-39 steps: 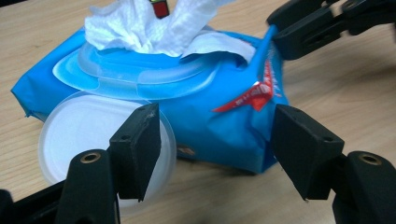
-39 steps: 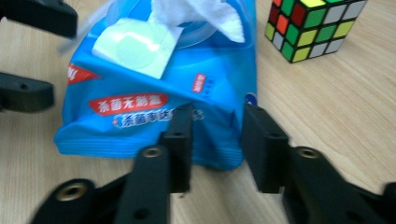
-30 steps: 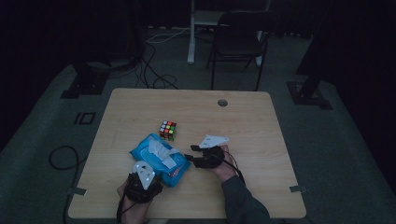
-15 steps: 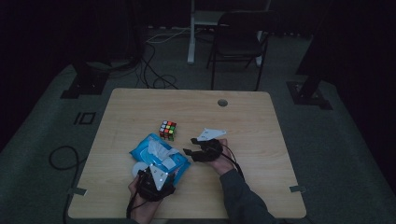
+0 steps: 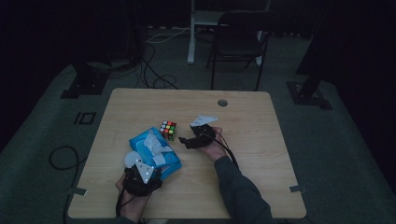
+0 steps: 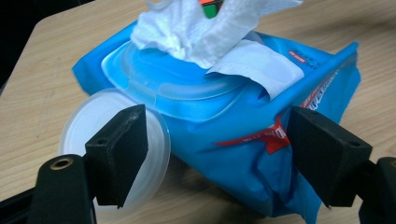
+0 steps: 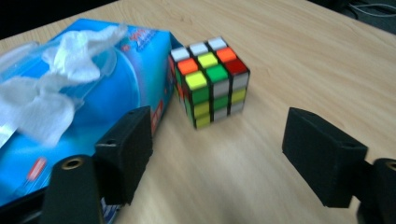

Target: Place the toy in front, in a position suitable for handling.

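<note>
Wipes pack [image 7: 70,116] cut off at left edge, puzzle cube [image 6: 208,6] mostly hidden behind wipe

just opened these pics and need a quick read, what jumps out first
The bright blue pack of wipes lies near the front left of the wooden table, its round lid flipped open and a white wipe bunched out of the top. Just beyond it sits a colourful puzzle cube. The left gripper is open around the pack's near end, and the right gripper is open, facing the cube.
</note>
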